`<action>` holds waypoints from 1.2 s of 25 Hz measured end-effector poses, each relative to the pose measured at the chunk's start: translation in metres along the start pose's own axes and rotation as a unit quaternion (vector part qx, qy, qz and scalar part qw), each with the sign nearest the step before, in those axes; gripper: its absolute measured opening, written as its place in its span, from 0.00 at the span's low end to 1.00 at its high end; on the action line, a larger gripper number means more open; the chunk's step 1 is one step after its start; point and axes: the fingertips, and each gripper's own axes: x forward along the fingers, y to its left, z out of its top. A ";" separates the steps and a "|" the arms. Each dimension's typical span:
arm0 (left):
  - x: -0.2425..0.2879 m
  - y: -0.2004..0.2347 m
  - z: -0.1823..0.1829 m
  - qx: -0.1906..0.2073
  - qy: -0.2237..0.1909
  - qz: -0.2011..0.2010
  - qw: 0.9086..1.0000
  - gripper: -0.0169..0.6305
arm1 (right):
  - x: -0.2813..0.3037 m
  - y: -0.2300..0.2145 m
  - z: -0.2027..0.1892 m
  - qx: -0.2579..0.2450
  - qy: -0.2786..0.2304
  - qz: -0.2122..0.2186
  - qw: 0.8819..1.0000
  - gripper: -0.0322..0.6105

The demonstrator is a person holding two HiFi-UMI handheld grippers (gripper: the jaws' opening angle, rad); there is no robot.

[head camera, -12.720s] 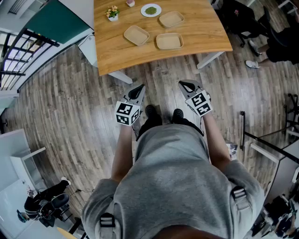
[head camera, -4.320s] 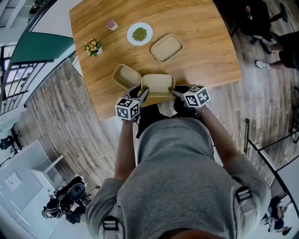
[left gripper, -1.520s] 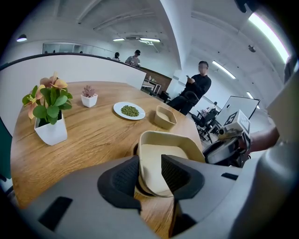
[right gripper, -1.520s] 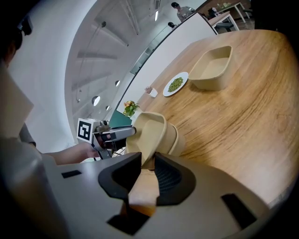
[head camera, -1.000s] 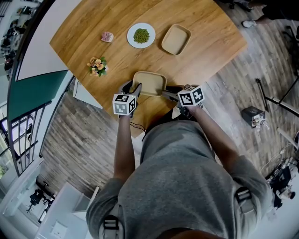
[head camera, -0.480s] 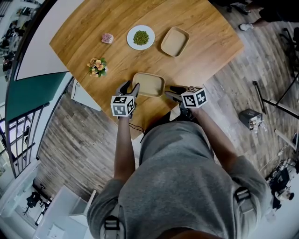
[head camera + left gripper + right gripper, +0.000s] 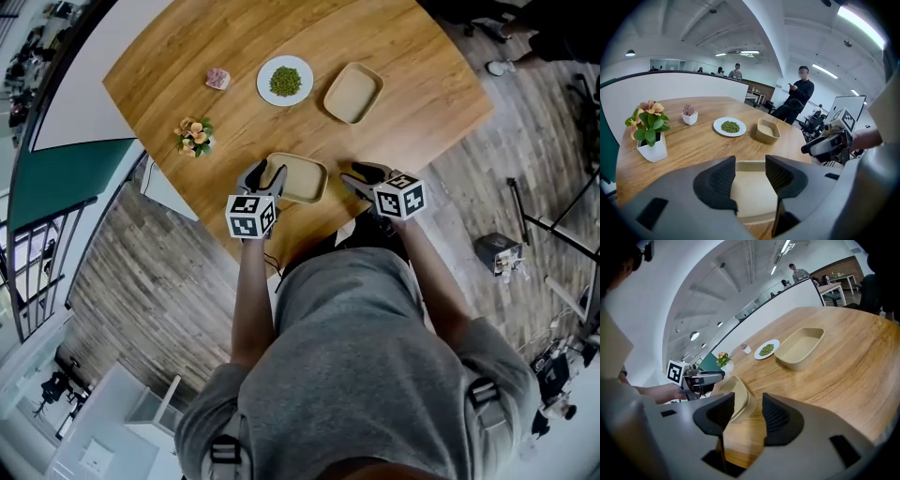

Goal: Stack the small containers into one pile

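A nested pile of tan containers (image 7: 298, 178) sits near the table's front edge. A single tan container (image 7: 353, 93) lies farther back, to the right. My left gripper (image 7: 261, 176) stands open at the pile's left end, and its fingers do not press on it. In the left gripper view the pile (image 7: 752, 187) shows between and beyond the open left gripper (image 7: 750, 176). My right gripper (image 7: 354, 175) is open, a short gap right of the pile. The right gripper view shows the pile (image 7: 738, 397) to the left beyond the right gripper (image 7: 743, 416), and the single container (image 7: 800, 347) farther off.
A white plate of green bits (image 7: 285, 81), a potted flower (image 7: 193, 134) and a small pink plant (image 7: 218, 78) stand on the wooden table (image 7: 412, 84). People stand in the background of the left gripper view. Wood floor surrounds the table.
Both grippers have let go of the pile's ends. The right gripper has drawn back to the right, away from the pile; the left one stays beside its left end.
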 end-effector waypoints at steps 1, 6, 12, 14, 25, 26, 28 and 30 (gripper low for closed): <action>0.003 -0.002 0.004 -0.003 -0.002 0.004 1.000 0.35 | -0.001 -0.007 0.007 -0.003 0.002 0.003 1.000 0.35; 0.018 -0.010 0.012 -0.016 0.007 0.029 0.999 0.35 | -0.007 -0.047 0.040 -0.007 0.012 0.010 1.000 0.35; 0.034 -0.025 0.033 -0.068 -0.013 0.043 0.997 0.35 | -0.013 -0.091 0.076 -0.048 0.034 0.004 0.998 0.34; 0.040 -0.032 0.036 -0.075 -0.013 0.050 0.996 0.35 | -0.016 -0.102 0.086 -0.057 0.041 0.006 0.998 0.34; 0.084 -0.070 0.070 -0.120 -0.043 0.049 0.991 0.35 | -0.018 -0.150 0.150 -0.109 0.053 0.017 0.992 0.34; 0.087 -0.074 0.072 -0.123 -0.044 0.048 0.990 0.35 | -0.017 -0.153 0.156 -0.119 0.054 0.016 0.991 0.34; 0.095 -0.079 0.075 -0.132 -0.047 0.045 0.989 0.35 | -0.015 -0.157 0.166 -0.144 0.056 0.016 0.988 0.33; 0.102 -0.081 0.076 -0.144 -0.051 0.046 0.987 0.35 | -0.011 -0.161 0.175 -0.169 0.061 0.017 0.984 0.33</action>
